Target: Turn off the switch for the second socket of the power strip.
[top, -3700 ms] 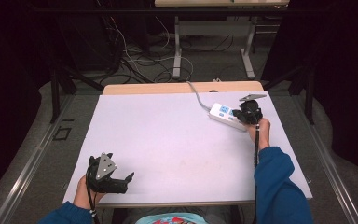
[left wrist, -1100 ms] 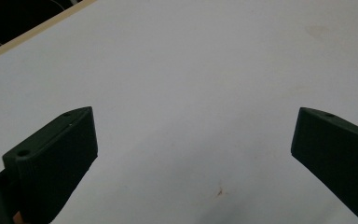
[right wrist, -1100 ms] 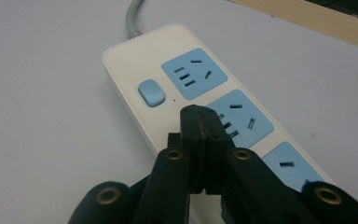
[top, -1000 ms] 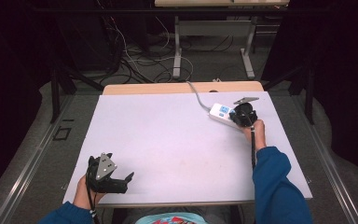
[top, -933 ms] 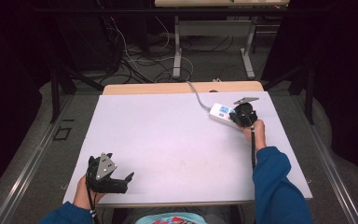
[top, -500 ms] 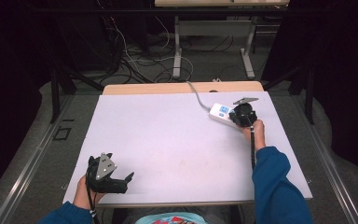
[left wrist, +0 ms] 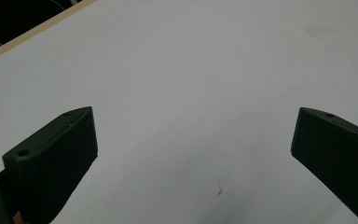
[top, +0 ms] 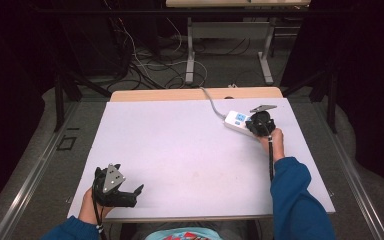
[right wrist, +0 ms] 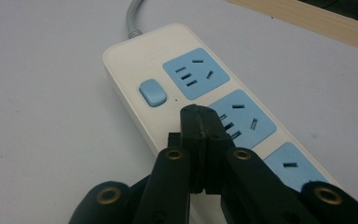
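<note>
A: At the counter's far right: power strip, long axis running away from right gripper, fingers pressed shut, empty, tip just short of the blue switch.

B: Left gripper? Near edge, wide open, empty, well apart.

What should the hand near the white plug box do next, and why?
Probably ease the right hand-held gripper forward and down onto the blue switch of the power strip. Its jaws are shut into one tip, hovering just behind that button.

No readable text, label or number anywhere (power strip included)
</note>
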A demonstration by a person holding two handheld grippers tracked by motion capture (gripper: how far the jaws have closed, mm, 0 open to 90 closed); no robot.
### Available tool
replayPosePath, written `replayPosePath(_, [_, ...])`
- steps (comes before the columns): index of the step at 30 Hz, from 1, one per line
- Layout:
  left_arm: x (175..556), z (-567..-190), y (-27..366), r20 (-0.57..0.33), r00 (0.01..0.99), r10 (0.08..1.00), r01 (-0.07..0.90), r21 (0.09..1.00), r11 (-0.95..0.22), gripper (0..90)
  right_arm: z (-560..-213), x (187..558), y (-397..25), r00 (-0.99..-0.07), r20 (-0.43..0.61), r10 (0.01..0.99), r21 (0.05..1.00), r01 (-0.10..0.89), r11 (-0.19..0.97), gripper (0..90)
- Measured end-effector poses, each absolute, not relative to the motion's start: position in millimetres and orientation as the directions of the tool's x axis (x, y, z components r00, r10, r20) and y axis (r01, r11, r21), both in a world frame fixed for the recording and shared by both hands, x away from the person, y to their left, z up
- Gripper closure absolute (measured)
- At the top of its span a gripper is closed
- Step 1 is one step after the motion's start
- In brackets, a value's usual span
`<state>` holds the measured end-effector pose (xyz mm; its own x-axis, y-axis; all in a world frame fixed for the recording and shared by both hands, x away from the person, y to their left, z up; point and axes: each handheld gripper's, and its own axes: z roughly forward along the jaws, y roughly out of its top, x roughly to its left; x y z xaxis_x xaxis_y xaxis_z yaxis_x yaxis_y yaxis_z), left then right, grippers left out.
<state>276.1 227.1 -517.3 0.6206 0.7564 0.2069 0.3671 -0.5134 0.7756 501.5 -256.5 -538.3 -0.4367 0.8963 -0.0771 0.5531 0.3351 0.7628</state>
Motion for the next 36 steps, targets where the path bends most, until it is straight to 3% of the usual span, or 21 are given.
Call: replayPosePath(36, [276.0, -517.1, 227.3, 0.208, 0.620, 0.757, 0.368, 0.775, -0.514, 0.2, -538.5, 501.3, -255.7, -0.427, -0.075, 0.901, 0.764, 0.556, 0.327, 90.0])
